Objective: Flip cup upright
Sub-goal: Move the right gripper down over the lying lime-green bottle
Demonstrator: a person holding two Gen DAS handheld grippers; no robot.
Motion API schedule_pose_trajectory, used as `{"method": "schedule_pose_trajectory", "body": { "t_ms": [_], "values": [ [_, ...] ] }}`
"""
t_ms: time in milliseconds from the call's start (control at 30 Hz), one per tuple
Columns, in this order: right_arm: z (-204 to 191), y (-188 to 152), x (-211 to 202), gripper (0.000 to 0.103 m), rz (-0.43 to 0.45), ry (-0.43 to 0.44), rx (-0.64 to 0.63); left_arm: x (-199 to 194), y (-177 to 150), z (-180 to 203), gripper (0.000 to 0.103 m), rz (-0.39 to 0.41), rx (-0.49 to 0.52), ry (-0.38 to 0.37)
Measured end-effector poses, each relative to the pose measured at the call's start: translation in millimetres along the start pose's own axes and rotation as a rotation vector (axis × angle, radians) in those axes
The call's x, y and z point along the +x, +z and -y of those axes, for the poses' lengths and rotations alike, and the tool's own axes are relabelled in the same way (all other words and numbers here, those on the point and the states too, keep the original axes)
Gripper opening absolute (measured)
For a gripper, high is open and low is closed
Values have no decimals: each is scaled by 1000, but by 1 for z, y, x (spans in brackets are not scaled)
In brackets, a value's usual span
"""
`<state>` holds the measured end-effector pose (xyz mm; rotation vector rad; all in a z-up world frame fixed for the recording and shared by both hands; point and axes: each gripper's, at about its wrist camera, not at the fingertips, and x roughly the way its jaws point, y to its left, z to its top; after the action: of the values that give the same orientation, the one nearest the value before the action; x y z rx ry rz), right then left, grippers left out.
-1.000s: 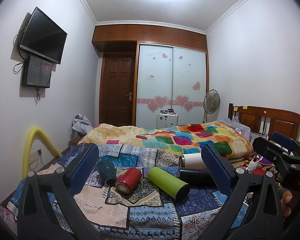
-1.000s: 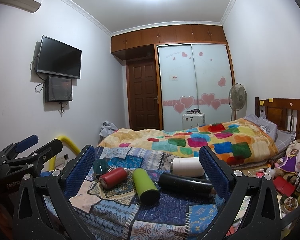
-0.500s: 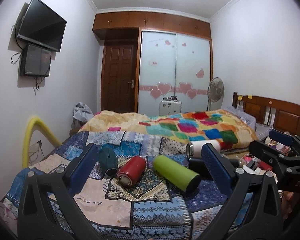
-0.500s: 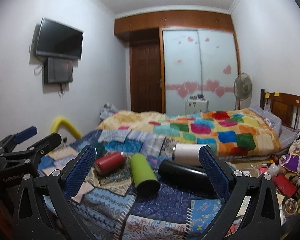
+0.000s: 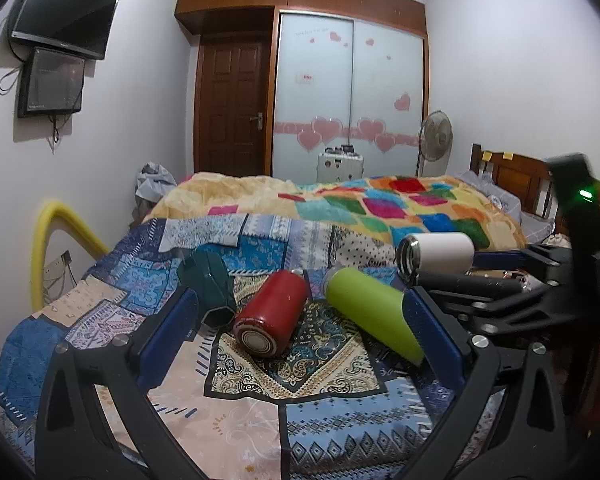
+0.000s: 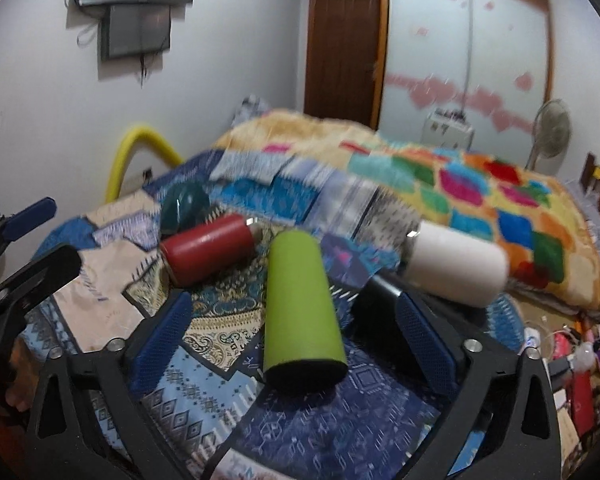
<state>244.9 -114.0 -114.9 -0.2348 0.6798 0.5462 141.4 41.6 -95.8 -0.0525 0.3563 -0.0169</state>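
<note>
Your right gripper (image 6: 292, 320) is released, its blue pads spread wide to either side of the green cup (image 6: 302, 304), which lies on its side on the patchwork bed cover (image 6: 172, 392) between them without touching either. Just beyond its right pad lies the black cup (image 6: 374, 300), with the white cup (image 6: 456, 270) past that. Your left gripper (image 5: 300, 328) is also released and holds nothing; the red cup (image 5: 272, 314) lies on its side between its pads, and the dark teal cup (image 5: 210, 290) is tipped over just beyond its left pad.
</note>
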Motion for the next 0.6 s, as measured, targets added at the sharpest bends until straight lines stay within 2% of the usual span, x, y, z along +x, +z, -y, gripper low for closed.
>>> {"method": "schedule_pose_trajectory", "body": {
  "t_ms": [67,167,267,600],
  "values": [
    [1,4,17,84,-63,21,-3,7,-2,-1,103,-12,0,-8],
    [4,8,39,83,-147,37,-20,16,-6,1,103,-16,8,-22],
    [7,12,52,72,-211,63,-33,20,-9,1,103,-17,16,-29],
    [15,16,90,68,-337,63,-48,25,-16,-3,103,-32,5,-50]
  ]
}}
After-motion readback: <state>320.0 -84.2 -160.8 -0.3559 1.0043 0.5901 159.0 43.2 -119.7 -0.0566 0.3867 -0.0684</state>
